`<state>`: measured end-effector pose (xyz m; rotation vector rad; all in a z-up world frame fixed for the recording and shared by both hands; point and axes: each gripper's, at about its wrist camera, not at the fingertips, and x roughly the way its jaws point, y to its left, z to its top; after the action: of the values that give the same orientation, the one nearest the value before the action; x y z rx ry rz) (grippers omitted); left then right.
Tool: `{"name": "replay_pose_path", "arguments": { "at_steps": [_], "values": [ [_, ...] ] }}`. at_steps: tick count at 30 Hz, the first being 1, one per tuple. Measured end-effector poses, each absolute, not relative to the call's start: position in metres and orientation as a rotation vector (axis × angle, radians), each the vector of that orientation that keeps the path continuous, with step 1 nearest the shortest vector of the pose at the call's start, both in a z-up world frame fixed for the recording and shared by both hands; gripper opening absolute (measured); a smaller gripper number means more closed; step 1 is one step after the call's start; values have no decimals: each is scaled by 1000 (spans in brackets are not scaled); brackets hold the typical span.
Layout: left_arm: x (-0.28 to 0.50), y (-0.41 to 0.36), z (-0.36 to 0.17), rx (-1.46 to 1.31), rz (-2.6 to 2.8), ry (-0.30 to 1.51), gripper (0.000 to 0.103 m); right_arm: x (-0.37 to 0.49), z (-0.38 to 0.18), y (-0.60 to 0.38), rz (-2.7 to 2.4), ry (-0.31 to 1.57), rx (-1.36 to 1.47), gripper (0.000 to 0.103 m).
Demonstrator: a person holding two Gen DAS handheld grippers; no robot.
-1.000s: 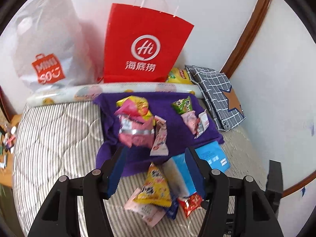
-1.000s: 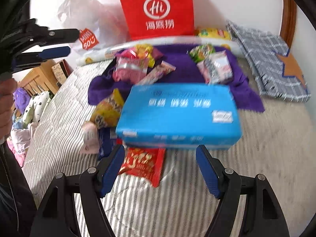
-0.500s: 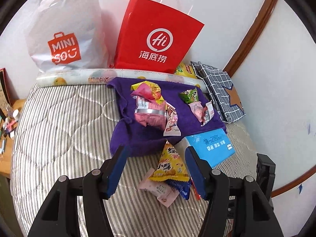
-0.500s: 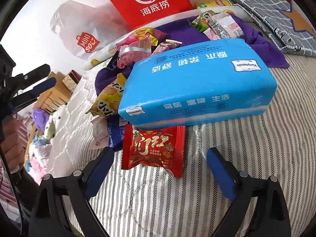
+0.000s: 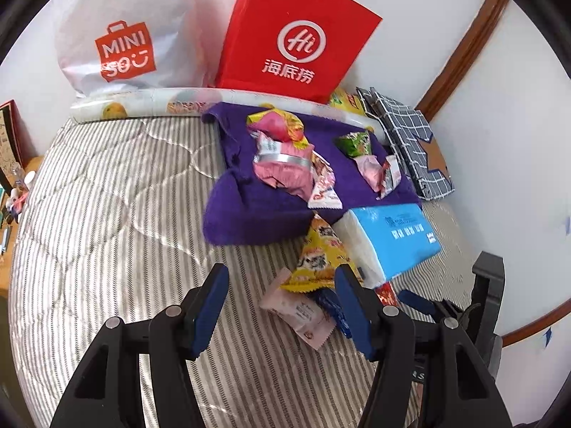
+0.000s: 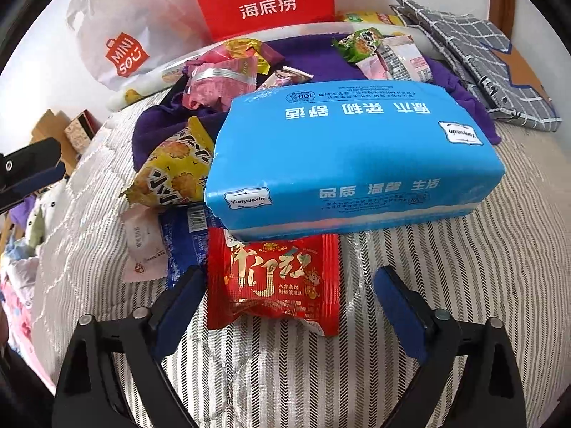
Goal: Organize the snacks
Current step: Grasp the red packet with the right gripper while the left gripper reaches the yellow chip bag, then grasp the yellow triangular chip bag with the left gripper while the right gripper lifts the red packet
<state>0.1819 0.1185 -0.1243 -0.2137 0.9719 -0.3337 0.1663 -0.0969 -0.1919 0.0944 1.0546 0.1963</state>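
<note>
Right wrist view: I am straddling the crinkly red foil snack packet (image 6: 273,281) with wide-open jaws of the right gripper (image 6: 287,294), aiming to pinch centrally, clear of the blue plastic tissue pack (image 6: 353,157).

The blue tissue pack (image 6: 353,157) hides the red snack packet's (image 6: 274,281) top edge.

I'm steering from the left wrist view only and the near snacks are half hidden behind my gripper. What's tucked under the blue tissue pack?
Observer: A red snack packet pokes out from under the tissue pack.
Operator: Is the right gripper on it?
Observer: No. The right gripper is open, with the packet lying between its fingers.
Operator: Anything beside it?
Observer: A blue wrapper lies at its left, partly under the yellow snack bag.
</note>
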Motion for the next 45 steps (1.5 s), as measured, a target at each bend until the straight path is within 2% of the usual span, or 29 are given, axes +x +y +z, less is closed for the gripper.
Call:
{"name": "replay_pose_path", "arguments": {
  "at_steps": [3,5,11,19,29,32,33,37,43,45],
  "values": [
    [179,109,-127,-199,-344,976,59,165,-191,-98,214,1043,85,76],
    [178,102,-128,-186,-355,978,59,163,-189,-100,227,1038,72,63],
    [185,81,-135,-175,-376,995,59,151,-181,-118,316,1024,132,52],
    [207,56,-141,-123,-387,1010,59,127,-172,-150,292,984,66,51],
    [231,38,-173,-27,-378,1100,59,117,-169,-208,164,951,66,51],
    [233,35,-177,-20,-364,1103,55,122,-172,-211,160,947,70,51],
    [234,36,-178,-25,-368,1104,48,125,-173,-210,163,946,68,51],
    [229,39,-174,-46,-378,1075,43,130,-177,-200,214,937,38,52],
    [218,53,-161,-85,-364,1042,42,130,-184,-182,287,956,-76,57],
    [212,59,-156,-100,-360,1032,42,126,-184,-182,299,958,-72,63]
  ]
}}
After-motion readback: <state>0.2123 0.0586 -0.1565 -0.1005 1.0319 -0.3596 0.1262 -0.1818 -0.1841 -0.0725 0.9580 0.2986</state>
